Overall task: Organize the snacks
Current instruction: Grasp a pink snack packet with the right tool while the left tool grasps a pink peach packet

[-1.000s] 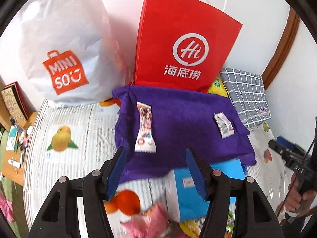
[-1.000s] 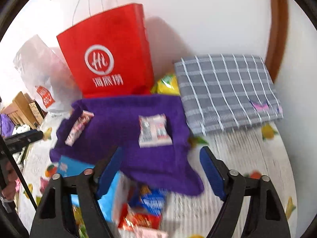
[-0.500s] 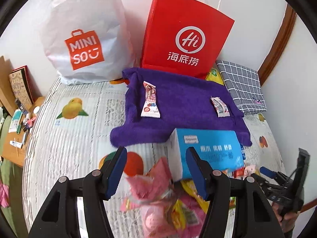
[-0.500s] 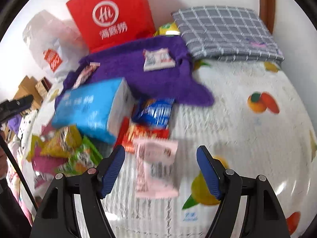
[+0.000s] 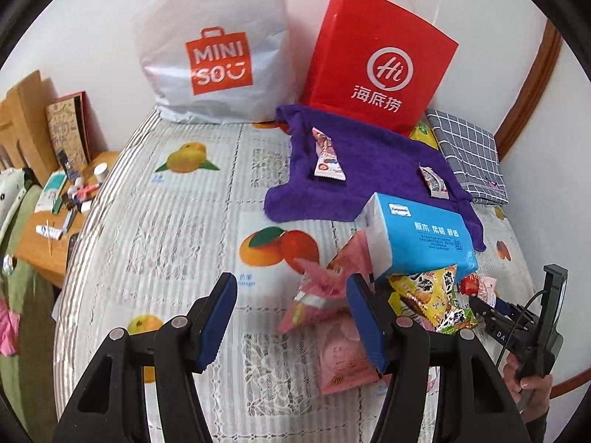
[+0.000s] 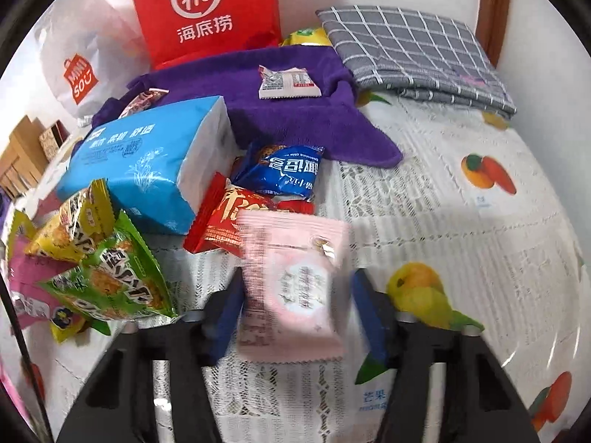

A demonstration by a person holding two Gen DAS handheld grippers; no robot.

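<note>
1. Left wrist view. The left gripper [image 5: 291, 317] hangs above the fruit-print cover [image 5: 166, 229] with its jaws wide apart and nothing between them. Just beyond its right finger lies the snack pile [image 5: 369, 295] — pink packets, a yellow-green bag and a blue tissue pack [image 5: 424, 236] leaning on top. Farther back a purple towel [image 5: 369, 170] carries two sorted snacks, a long pink bar [image 5: 327, 158] at its left and a small wrapper [image 5: 434, 182] at its right. Behind the towel stand a white bag [image 5: 214, 48] and a red bag [image 5: 376, 62]. At the lower right edge a hand holds the right gripper [image 5: 495, 312] low beside the pile.

2. Right wrist view. The right gripper [image 6: 295, 313] brackets a pale pink packet [image 6: 299, 288], one finger on each side. The packet is blurred, and whether the pads already touch it cannot be told; the jaws look partly open. A red packet [image 6: 229, 221], a blue packet [image 6: 284, 170] and green bags [image 6: 107, 277] lie near it.

3. Step in hand — judged: taking the next snack from the pile, two being already laid on the towel.

4. Next move — judged: close on the packet's edges, lift clear of its neighbours, then carry it to a bare part of the towel.
</note>
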